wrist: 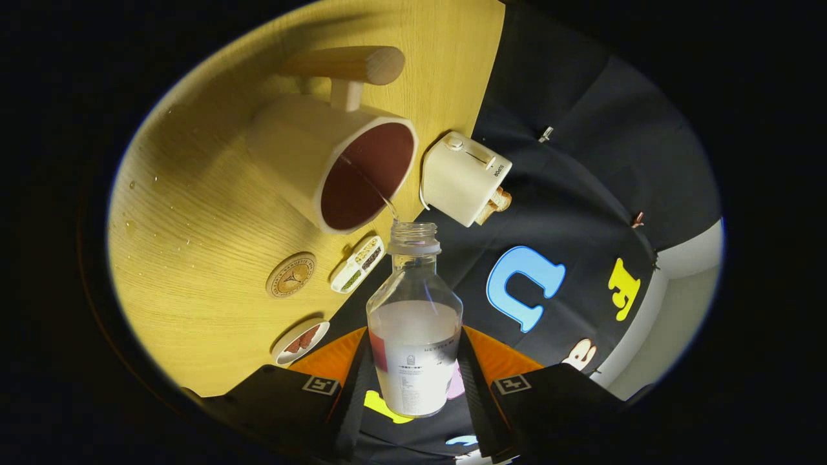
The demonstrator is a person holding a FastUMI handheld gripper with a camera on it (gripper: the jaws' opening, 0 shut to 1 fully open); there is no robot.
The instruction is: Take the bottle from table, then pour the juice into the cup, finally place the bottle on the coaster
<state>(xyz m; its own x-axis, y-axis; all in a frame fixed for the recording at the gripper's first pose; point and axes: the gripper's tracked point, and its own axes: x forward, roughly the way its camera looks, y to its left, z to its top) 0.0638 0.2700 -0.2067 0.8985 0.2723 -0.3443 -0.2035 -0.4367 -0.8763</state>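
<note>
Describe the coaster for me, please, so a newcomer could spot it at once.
On the wooden table, look just past the big cup. The coaster is the flat round disc beside the divided dish, tan with a ring pattern, unlike the small plate.

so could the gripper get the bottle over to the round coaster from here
Probably yes. The gripper is shut on the bottle, which is tipped at the cup. The coaster lies bare on the table beside the cup, with only a small divided dish next to it.
</note>
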